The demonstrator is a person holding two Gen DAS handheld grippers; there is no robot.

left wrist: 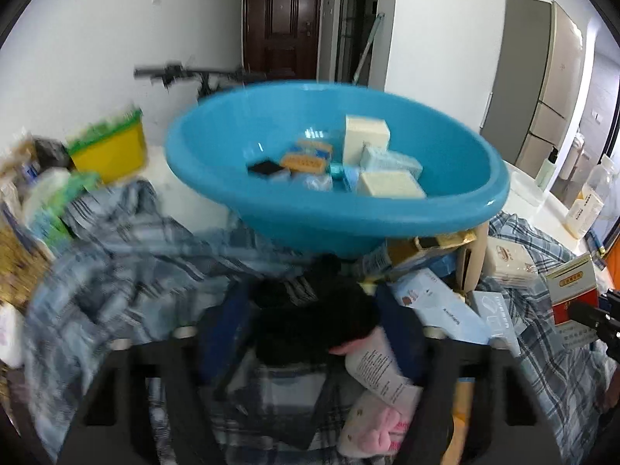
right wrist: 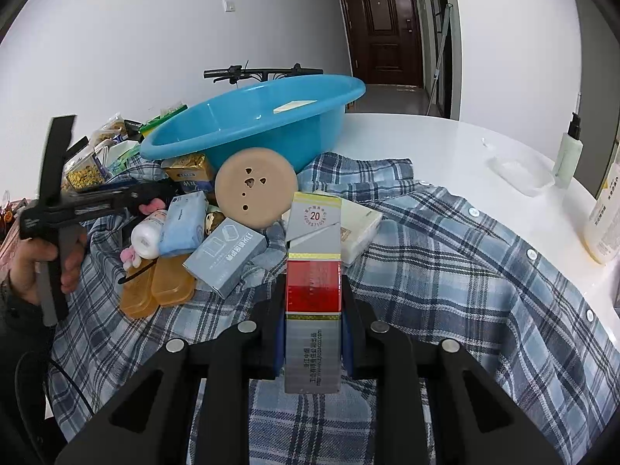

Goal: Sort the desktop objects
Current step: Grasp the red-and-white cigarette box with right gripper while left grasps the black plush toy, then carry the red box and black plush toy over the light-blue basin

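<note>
1. Progress: the blue basin already holds several small boxes, some cream and some pale blue. Many things are still outside it, so I judge that the sorting is only partly done.
2. What is left: a pile lies on the plaid shirt, just in front of the basin. In it are a white bottle, a pale blue tissue pack, a grey box, two amber cases, a beige disc and a white pack.
3. Right gripper: its jaws are closed tightly on a carton, which it holds upright over the shirt. The carton is not yet in the basin.
4. Left gripper: the view is blurred. The jaws are partly open, around a dark thing and the white bottle. I cannot tell if the pads press on anything. From the right camera, its tip reaches into the pile near the bottle, and a hand holds its handle.
5. Materials: the basin is smooth, glossy plastic, round with a wide rim. The carton is stiff cardboard with red, silver and yellow bands. The shirt is soft woven cloth with white buttons and many folds. The disc is flat and matte with small holes. The table is white, smooth and shiny.
</note>
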